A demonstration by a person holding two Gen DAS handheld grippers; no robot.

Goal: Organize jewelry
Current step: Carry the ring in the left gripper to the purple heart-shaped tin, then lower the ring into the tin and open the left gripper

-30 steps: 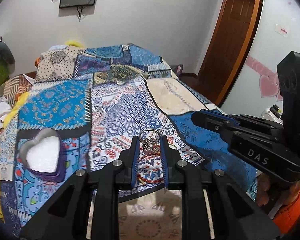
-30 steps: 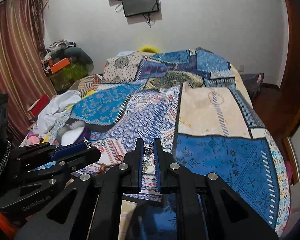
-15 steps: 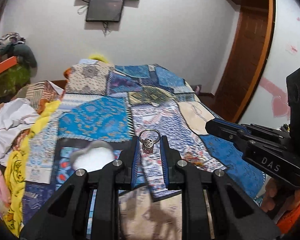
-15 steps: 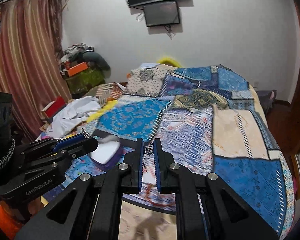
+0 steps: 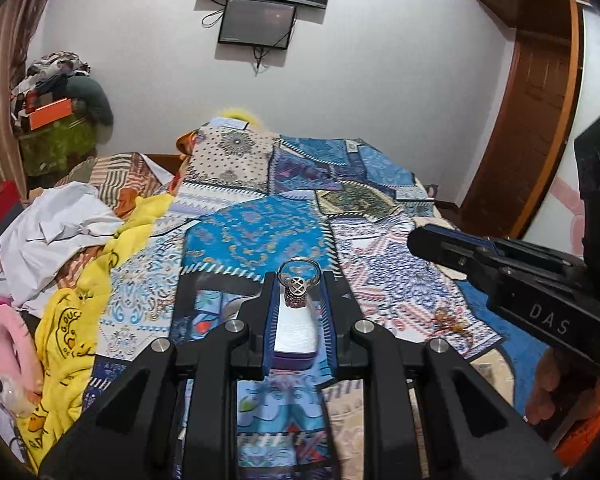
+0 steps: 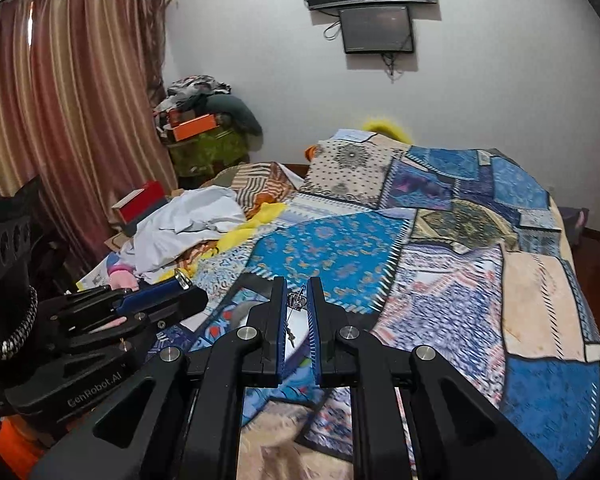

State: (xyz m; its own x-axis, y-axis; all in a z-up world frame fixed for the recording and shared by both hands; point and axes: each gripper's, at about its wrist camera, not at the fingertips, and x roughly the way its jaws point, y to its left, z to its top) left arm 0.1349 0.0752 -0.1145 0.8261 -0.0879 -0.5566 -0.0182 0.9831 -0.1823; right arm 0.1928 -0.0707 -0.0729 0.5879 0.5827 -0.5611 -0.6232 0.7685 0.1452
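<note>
Left wrist view: my left gripper (image 5: 299, 286) pinches the silver filigree ring (image 5: 298, 285) above the white-lined purple box (image 5: 293, 334); I'd lower before releasing. My right gripper (image 6: 297, 300) clamps a small silver earring (image 6: 296, 301) nearby.

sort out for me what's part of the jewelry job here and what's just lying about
Job: ring in the left gripper; small earring in the right gripper; white-lined box.
Lying about: yellow cloth, white clothes, red box, wall screen.
</note>
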